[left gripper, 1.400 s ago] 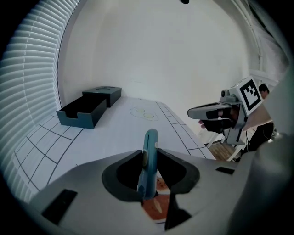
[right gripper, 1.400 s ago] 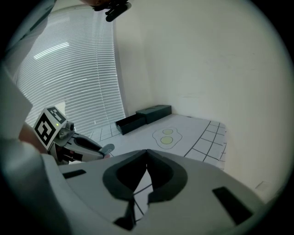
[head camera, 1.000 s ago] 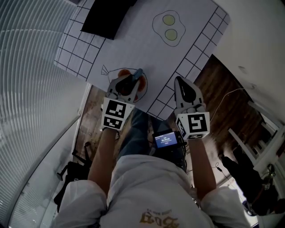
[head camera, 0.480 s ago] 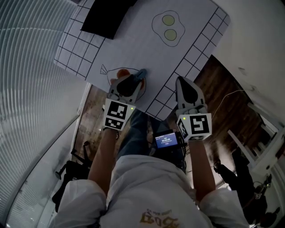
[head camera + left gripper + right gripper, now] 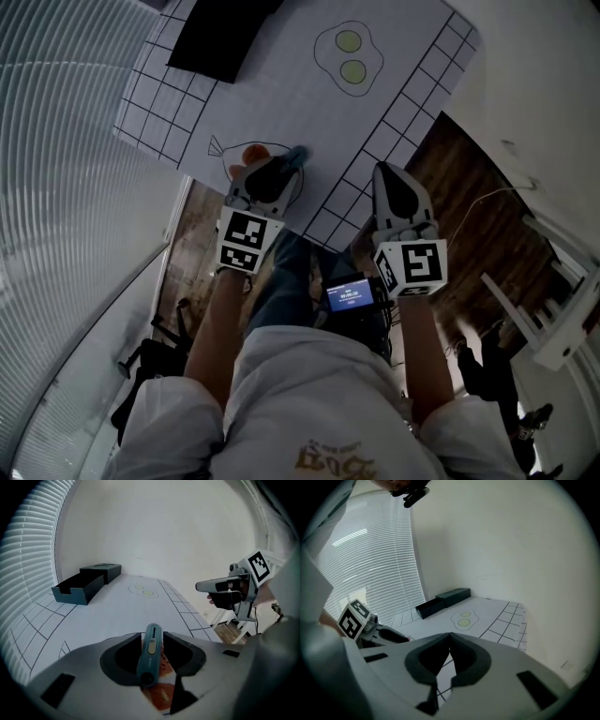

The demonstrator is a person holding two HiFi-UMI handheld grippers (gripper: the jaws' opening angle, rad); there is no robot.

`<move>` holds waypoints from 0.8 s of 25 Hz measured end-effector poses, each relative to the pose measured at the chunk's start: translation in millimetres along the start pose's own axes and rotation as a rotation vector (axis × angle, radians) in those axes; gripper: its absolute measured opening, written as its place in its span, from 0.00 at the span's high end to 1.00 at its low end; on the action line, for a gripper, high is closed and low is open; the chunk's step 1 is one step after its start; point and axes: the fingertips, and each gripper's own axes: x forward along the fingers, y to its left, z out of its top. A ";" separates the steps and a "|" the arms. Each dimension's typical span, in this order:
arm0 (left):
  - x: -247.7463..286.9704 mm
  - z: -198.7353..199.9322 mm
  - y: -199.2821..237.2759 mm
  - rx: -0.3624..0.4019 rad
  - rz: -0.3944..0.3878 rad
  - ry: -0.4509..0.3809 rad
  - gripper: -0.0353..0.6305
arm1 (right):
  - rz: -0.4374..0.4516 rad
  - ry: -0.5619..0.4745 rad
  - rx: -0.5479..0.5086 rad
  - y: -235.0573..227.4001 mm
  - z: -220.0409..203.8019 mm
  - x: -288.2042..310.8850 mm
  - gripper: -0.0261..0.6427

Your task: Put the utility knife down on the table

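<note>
Head view: the slim blue-grey plastic utility knife (image 5: pixel 294 156) seems to rest at the near edge of the white gridded table (image 5: pixel 281 84). Left gripper view: on the left gripper (image 5: pixel 152 637) the jaws have just been opening and stand spread beside the knife — release looks done, so next comes a straight retreat; the dark open box (image 5: pixel 75 588) far left looks empty. Right gripper view: the right gripper (image 5: pixel 449 638) is pressed together on nothing.

Left tool (image 5: pixel 278 172) jaws have just been opening, utility knife (image 5: pixel 150 649) between; right tool (image 5: pixel 388 181) closed
</note>
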 end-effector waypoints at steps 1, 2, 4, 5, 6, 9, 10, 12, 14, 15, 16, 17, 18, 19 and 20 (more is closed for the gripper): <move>-1.5 1.5 -0.1 -0.006 0.004 -0.009 0.72 | -0.001 -0.001 0.000 -0.5 0.4 -0.8 0.95; -3.2 2.9 0.2 -0.012 0.009 -0.019 0.73 | -0.002 -0.003 0.000 -0.8 1.0 -1.6 0.95; -7.7 5.6 2.2 -0.025 0.024 -0.041 0.75 | -0.006 -0.007 -0.001 -1.5 1.7 -3.5 0.95; -10.6 6.6 3.8 -0.036 0.034 -0.054 0.76 | -0.007 -0.008 -0.002 -1.6 1.7 -4.6 0.95; -13.9 7.4 5.8 -0.049 0.045 -0.067 0.79 | -0.009 -0.008 -0.003 -1.6 1.5 -5.6 0.95; -23.2 7.9 9.9 -0.076 0.068 -0.086 0.91 | -0.010 -0.009 -0.007 -0.2 1.5 -8.4 0.95; -25.6 9.1 9.8 -0.073 0.068 -0.088 0.94 | -0.010 -0.011 -0.009 0.7 2.2 -9.5 0.95; -30.1 13.2 7.6 -0.058 0.061 -0.094 0.94 | -0.009 -0.015 -0.013 2.8 5.0 -12.0 0.95; -35.6 19.4 5.6 -0.044 0.059 -0.106 0.94 | -0.009 -0.021 -0.016 5.6 9.0 -15.2 0.95; -39.2 24.4 4.9 -0.041 0.061 -0.117 0.94 | -0.009 -0.025 -0.015 7.0 11.2 -17.2 0.95; -43.1 29.9 4.3 -0.041 0.063 -0.132 0.94 | -0.009 -0.031 -0.014 8.5 14.0 -19.2 0.95; -47.4 35.2 3.7 -0.041 0.065 -0.148 0.94 | -0.009 -0.038 -0.014 10.3 17.6 -21.2 0.95; -52.3 40.4 2.9 -0.040 0.068 -0.164 0.94 | -0.009 -0.045 -0.016 12.1 21.2 -23.5 0.95; -57.7 46.2 2.0 -0.036 0.071 -0.181 0.94 | -0.009 -0.050 -0.020 14.2 24.7 -26.2 0.95; -63.8 52.5 1.0 -0.030 0.075 -0.198 0.94 | -0.009 -0.054 -0.026 16.6 28.3 -29.2 0.95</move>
